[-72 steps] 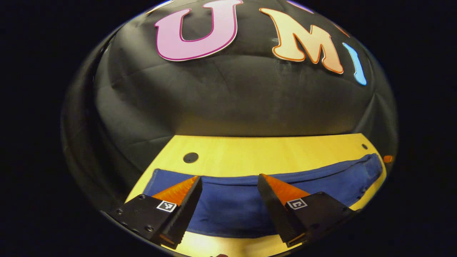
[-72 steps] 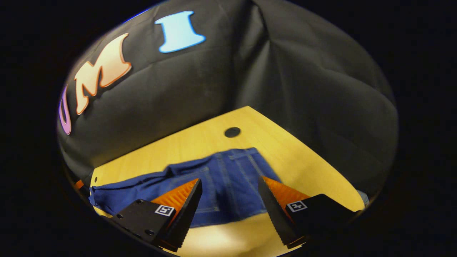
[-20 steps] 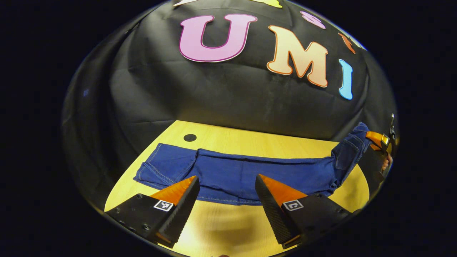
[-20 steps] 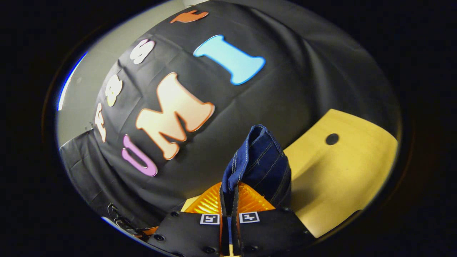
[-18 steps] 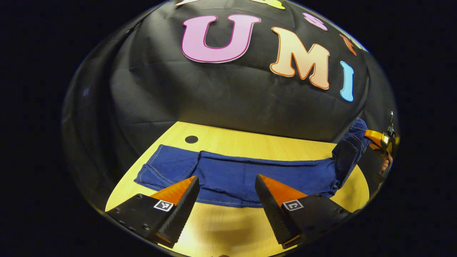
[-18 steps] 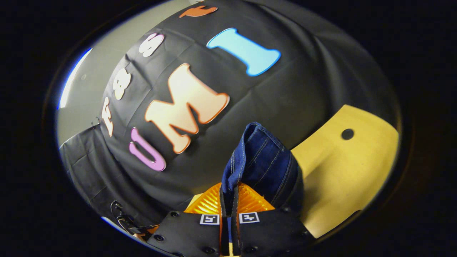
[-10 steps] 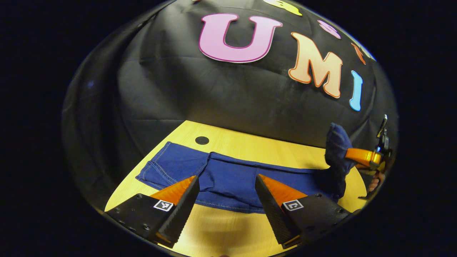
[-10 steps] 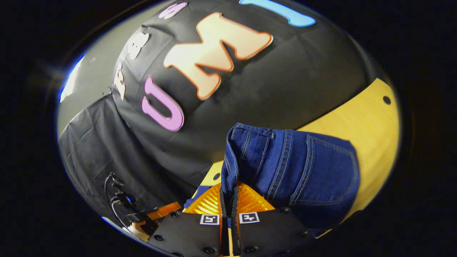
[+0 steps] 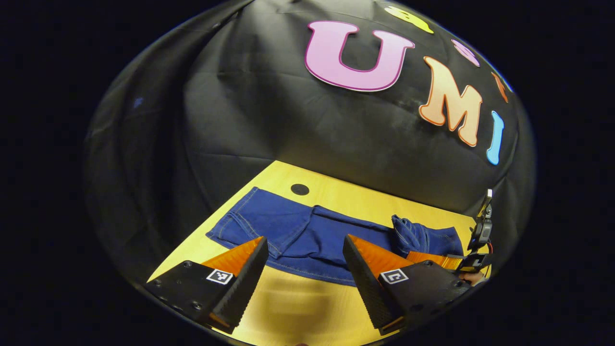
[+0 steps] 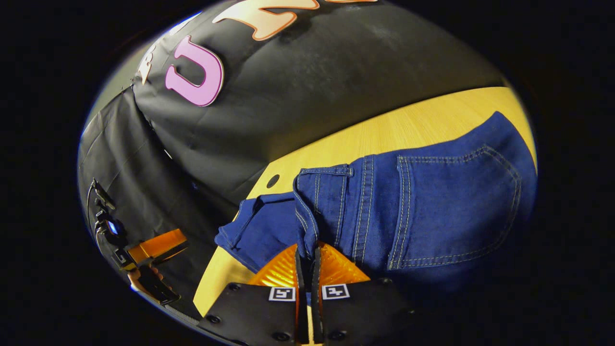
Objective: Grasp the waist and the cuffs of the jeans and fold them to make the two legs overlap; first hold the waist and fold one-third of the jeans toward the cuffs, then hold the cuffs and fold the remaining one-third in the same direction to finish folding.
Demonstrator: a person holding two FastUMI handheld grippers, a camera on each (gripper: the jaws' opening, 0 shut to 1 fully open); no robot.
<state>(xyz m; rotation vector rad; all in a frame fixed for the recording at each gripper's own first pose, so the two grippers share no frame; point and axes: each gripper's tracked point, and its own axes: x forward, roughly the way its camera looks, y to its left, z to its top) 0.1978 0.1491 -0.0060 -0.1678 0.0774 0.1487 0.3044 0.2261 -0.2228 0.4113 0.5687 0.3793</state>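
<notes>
On the yellow desk [image 9: 336, 197] the jeans [image 9: 307, 235] lie flat, their waist [image 10: 331, 202], raised a second ago, now carried over the legs by the clamped right gripper [image 10: 308, 269], so the first third-fold looks underway while the left gripper [image 9: 302, 269] hovers wide apart.

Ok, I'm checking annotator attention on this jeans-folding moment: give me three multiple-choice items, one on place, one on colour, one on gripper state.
1. Where do the jeans lie?
A. wooden table
B. floor
C. chair

2. What colour is the jeans' stitching?
A. red
B. light
C. black

3. How is the right gripper?
A. open above the table
B. open around a cuff
C. shut on the waist

Answers: 1 A, the cloth spreads over the table. 2 B, pale seams outline the back pocket. 3 C, both fingers pinch the waist.
</notes>
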